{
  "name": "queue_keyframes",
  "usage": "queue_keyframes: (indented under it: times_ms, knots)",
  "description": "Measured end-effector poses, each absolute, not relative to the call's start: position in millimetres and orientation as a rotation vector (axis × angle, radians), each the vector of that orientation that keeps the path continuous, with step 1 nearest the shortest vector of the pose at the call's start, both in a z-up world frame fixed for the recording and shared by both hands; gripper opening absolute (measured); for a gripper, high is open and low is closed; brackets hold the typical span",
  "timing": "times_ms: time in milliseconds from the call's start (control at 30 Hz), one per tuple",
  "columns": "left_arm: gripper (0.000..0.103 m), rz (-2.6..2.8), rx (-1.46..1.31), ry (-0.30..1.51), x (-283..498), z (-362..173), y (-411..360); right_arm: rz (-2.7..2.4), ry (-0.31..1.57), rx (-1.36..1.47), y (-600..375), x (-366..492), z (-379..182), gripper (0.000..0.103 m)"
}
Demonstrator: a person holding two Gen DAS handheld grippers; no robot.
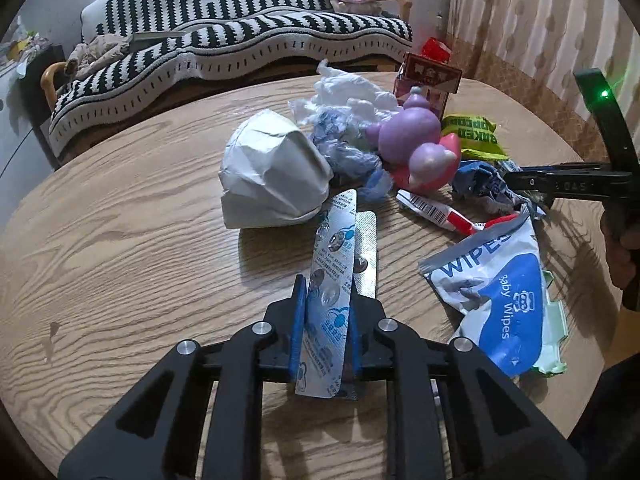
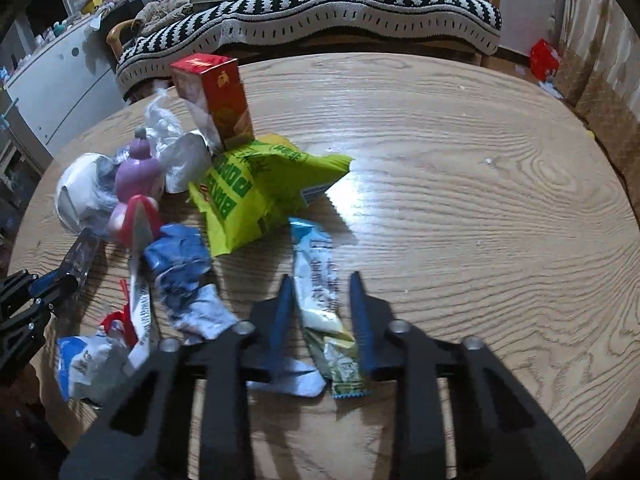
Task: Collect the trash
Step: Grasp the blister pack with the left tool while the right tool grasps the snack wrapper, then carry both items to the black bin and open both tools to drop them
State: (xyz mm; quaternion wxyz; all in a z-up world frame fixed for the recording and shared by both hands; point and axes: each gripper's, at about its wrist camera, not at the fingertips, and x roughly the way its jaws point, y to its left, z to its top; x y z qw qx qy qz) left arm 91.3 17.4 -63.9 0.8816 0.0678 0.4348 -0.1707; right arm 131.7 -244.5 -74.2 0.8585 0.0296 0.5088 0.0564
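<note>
My left gripper (image 1: 325,292) is shut on a silver pill blister strip (image 1: 334,256), held just above the round wooden table (image 1: 120,240). My right gripper (image 2: 320,292) is open, its blue fingers on either side of a long white-and-blue snack wrapper (image 2: 316,276) that lies on the table. Trash is piled nearby: a crumpled white paper cup (image 1: 272,172), a baby wipes pack (image 1: 500,292), a green snack bag (image 2: 256,188), crumpled blue-and-white wrappers (image 2: 180,268) and white plastic film (image 1: 348,92).
A purple and pink toy (image 1: 416,140) lies in the pile, with a red carton (image 2: 216,96) standing behind it. A striped sofa (image 1: 240,32) is beyond the table. The table's right half (image 2: 480,200) is bare wood.
</note>
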Motion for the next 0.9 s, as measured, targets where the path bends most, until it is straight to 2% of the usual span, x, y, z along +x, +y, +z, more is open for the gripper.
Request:
queue_keyframes:
  times_ms: [467, 900]
  knots:
    - [0.017, -0.338, 0.026, 0.802, 74, -13, 22, 0.05, 0.95, 0.116, -287, 88, -31, 0.015]
    - [0.017, -0.513, 0.093, 0.795, 62, 9, -132, -0.11, 0.892, 0.221, -425, -7, -7, 0.015]
